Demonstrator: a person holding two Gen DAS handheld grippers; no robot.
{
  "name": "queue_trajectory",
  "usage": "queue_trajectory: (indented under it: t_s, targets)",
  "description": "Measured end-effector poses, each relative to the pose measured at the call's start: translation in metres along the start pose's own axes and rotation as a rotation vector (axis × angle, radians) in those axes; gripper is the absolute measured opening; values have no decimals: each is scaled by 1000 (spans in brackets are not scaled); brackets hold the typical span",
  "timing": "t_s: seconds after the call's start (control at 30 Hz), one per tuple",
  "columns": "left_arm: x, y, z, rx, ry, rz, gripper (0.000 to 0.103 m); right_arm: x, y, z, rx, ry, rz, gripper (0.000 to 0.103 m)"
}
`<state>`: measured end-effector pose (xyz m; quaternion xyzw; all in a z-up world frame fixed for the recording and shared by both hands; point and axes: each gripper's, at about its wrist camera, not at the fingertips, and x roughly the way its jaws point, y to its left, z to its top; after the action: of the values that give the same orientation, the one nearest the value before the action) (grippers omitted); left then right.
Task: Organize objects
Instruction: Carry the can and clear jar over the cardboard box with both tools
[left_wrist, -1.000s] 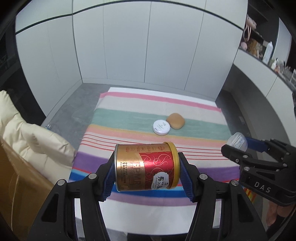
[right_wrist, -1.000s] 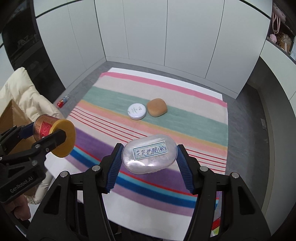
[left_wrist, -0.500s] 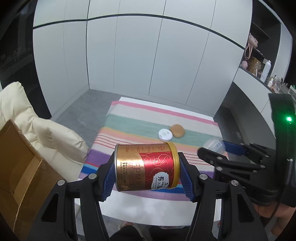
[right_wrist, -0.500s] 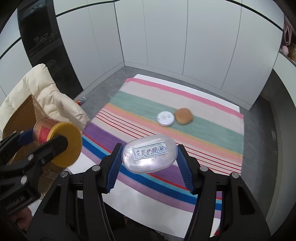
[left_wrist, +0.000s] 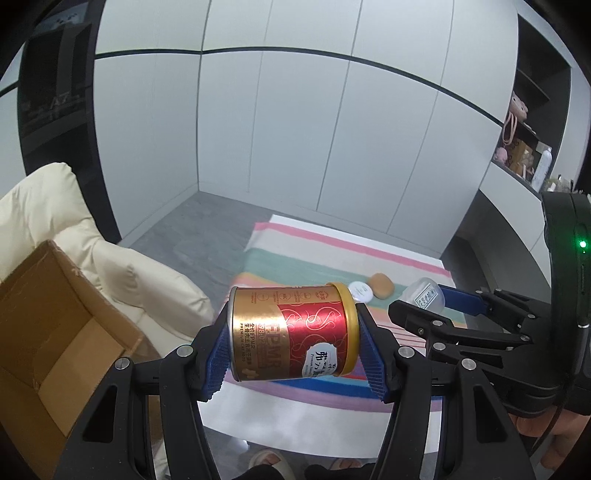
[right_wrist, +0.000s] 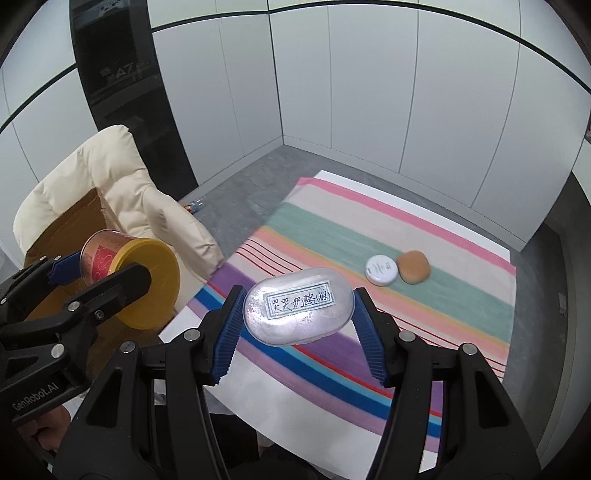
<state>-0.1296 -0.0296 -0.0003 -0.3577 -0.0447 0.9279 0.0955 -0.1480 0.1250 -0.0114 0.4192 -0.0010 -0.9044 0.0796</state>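
Step in hand (judged): carry both held items to the cardboard box (left_wrist: 55, 332) on the left and drop them in.

**State**
- Left gripper (left_wrist: 291, 339): closed on red/gold tin can (left_wrist: 291, 334), lying sideways, yellow lid toward the right pad, bare metal base toward the left pad. Held in the air, above the near edge of the striped cloth (right_wrist: 461, 236), w/ the box opening below-left.
- Right gripper (right_wrist: 295, 314): closed on clear oval plastic case (right_wrist: 299, 306) w/ handwritten label up, gripped across its long ends. Held in the air over the near-left part of the cloth.
- Still on cloth: white round compact (right_wrist: 382, 270) and tan rounded object (right_wrist: 413, 266), touching or nearly so; cannot tell which.

**Procedure notes**
1. Move one gripper at a time; they sit close side by side, and the can is near the right gripper's left finger.
2. Bring can over the box opening, clear of the flap and the cream padded chair (right_wrist: 110, 177) behind.
3. Lower before opening; the can is round and prob. rolls if dropped from height.
4. Case is smooth and end-gripped; keep it level, no twisting.
5. Box interior mostly unseen, so check free space first.
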Motion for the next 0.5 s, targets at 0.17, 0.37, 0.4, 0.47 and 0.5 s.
queue_trajectory:
  t_s: [0.17,0.37,0.4,0.47,0.5]
  targets:
    - [-12,16,2,-19,-29,26,62,1,10,5,-11,-6,14,60]
    - [-17,36,-2,-32,-43,70,62,5,26,11,-20,-10,43,60]
    - [-18,39,-2,-35,-43,73,62,7,32,13,-26,-12,50,60]
    - [-22,46,-4,-41,-46,85,62,8,40,15,-38,-12,58,60]
    - [-23,48,-4,-43,-48,92,62,9,44,16,-45,-10,64,60]
